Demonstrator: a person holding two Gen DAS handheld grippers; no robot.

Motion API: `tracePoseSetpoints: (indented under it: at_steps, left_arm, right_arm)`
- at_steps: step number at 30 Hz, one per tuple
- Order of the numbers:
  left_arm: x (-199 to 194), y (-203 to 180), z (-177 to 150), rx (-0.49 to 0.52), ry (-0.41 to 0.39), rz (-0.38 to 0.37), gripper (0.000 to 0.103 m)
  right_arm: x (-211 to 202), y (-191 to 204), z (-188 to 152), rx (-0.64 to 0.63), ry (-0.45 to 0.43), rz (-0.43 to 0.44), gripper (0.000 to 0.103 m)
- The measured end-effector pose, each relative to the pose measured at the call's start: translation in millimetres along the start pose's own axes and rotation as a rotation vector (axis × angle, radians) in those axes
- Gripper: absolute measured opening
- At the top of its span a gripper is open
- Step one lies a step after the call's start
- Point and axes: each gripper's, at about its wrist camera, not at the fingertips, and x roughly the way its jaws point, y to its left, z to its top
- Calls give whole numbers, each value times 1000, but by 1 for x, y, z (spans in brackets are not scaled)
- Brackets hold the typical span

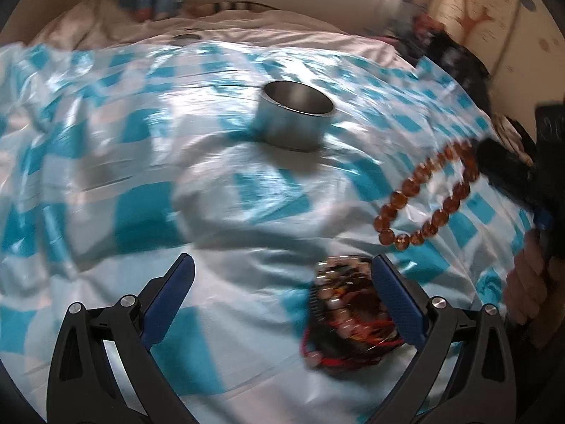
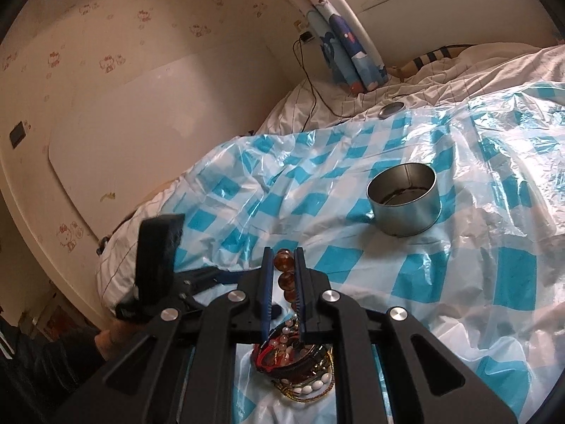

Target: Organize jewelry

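Your right gripper is clamped on the amber bead bracelet, holding it above the checked sheet, right of the metal tin. Your left gripper stands wide apart beside the pile of jewelry.

Shiny metal tin on glossy plastic sheet.

Left wrist view motion-blurred; jewelry pile by my left tongs smeared. My right tongs hide most of amber bracelet.
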Motion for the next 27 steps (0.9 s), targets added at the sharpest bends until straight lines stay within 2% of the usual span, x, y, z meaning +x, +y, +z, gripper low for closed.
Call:
tracePoseSetpoints:
  at_steps: [2,4,6,8,11,13,14,15,16,27]
  left_arm:
    - [6,-9,-1,22,8,-7,96]
    - [11,-16,-2,43,10,-8,87]
    - [14,-20,-4,57,16,-55,63]
    - [17,-19,-6,47,34,-93,51]
    - [14,-17,-6,54,34,-109,34]
    - [12,-15,-6,53,32,-111,31]
    - [11,-14,-6,53,30,-117,26]
    - [8,-13,-5,48,18,-113,13]
    - [6,-10,-4,41,12,-110,7]
    - [-19,4,5,-28,-50,-204,7]
  right_arm:
    - [-2,-2,0,7,-7,-3,12]
    - [-3,-4,0,14,-10,-3,12]
    - [-3,-5,1,18,-11,-3,12]
    - [-3,-6,0,17,-11,-4,12]
    - [-3,-6,0,17,-11,-3,12]
    - [-3,-6,0,18,-10,-3,12]
    - [-3,-6,0,17,-9,-4,12]
    - [-3,-6,0,17,-7,-6,12]
    - [-3,-7,-1,16,-6,-8,12]
    - [-4,-7,0,22,-30,-16,12]
